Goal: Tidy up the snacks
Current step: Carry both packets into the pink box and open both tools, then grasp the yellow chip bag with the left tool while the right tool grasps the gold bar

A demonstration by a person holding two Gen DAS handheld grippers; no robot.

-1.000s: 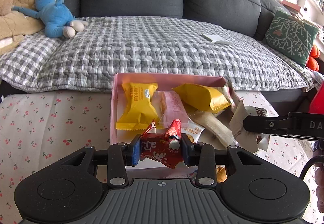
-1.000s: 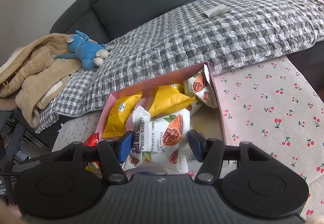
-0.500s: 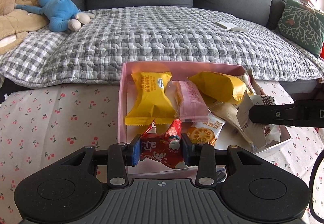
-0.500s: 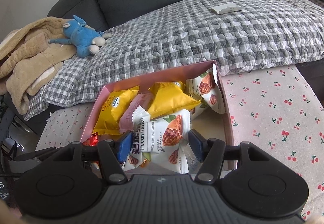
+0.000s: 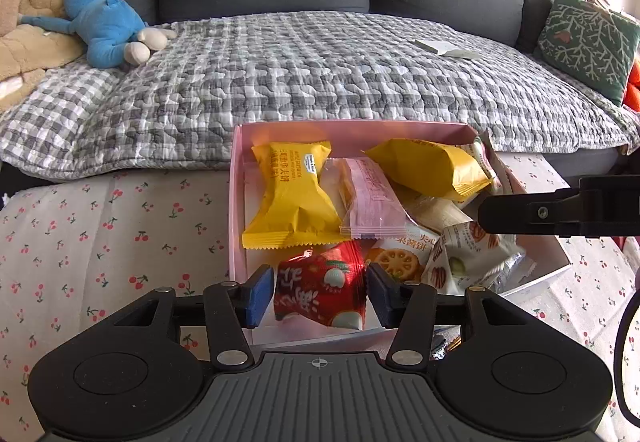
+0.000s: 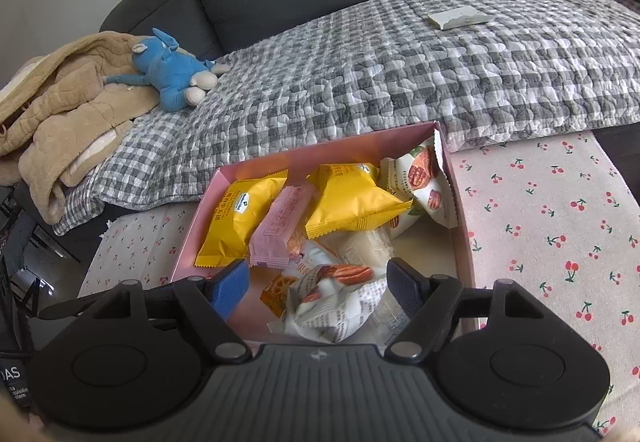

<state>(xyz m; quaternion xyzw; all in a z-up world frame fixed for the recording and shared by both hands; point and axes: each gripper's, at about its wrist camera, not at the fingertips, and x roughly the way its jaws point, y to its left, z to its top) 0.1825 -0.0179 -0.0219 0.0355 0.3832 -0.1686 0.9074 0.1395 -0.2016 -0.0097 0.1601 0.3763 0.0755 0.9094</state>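
glossy foil red snack packet (image 5: 320, 292), matt pink cardboard box (image 5: 236, 202), quilted cloth sofa cover (image 5: 320, 70)

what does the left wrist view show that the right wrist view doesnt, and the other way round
Only the left wrist view shows the red snack packet lying between the open fingers of the left gripper, and the green leaf-pattern cushion in full.

Only the right wrist view shows the open right gripper from behind, with the pecan packet between its fingers, and the bare cherry-print cloth right of the box.

Both show the pink box with two yellow packets and a pink one, the blue plush toy and the checked quilt.
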